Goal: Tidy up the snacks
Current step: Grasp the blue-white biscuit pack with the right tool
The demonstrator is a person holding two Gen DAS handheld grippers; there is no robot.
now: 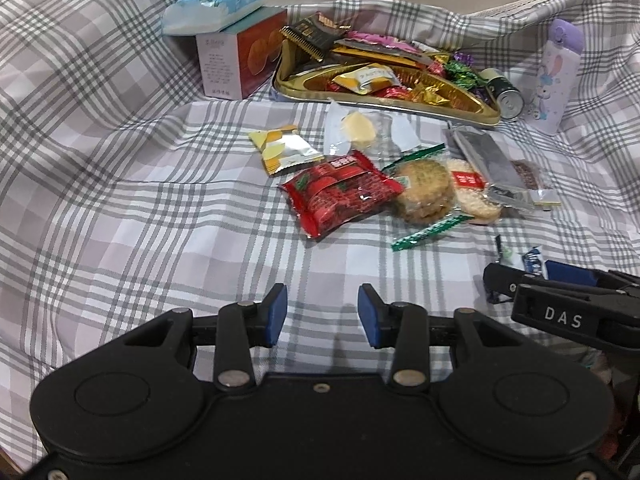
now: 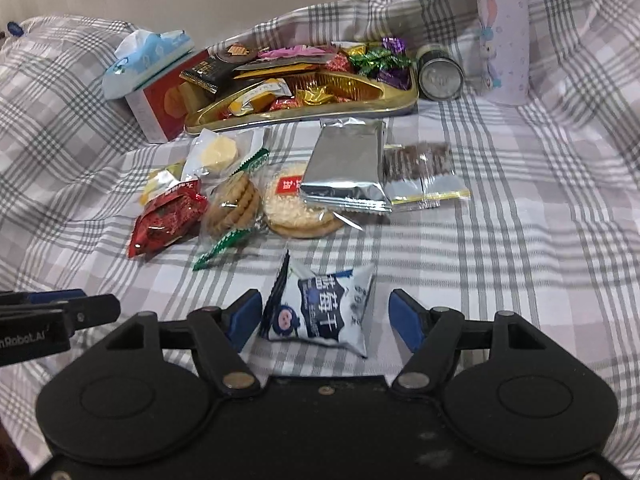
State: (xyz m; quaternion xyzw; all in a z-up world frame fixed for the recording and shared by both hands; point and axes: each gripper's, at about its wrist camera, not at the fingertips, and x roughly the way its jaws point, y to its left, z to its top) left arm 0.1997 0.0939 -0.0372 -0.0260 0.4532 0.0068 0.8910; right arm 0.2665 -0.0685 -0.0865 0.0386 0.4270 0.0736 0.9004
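Note:
A gold tray (image 1: 400,102) (image 2: 280,114) full of wrapped sweets sits at the back of the checked cloth. In front of it lie loose snacks: a red packet (image 1: 340,192) (image 2: 168,216), a yellow packet (image 1: 284,148), a clear pastry wrapper (image 1: 360,128), round biscuits (image 1: 426,190) (image 2: 236,204), a rice cracker (image 2: 296,204) and a silver pouch (image 2: 344,168). My left gripper (image 1: 322,314) is open and empty, short of the red packet. My right gripper (image 2: 326,314) is open around a blue-and-white snack packet (image 2: 324,312) lying on the cloth; it also shows in the left wrist view (image 1: 532,260).
A tissue pack (image 1: 212,0) lies on a red-and-white box (image 1: 240,62) left of the tray. A dark can (image 2: 440,74) lies on its side and a purple bottle (image 2: 504,36) stands right of the tray. The cloth rises in folds at the back and sides.

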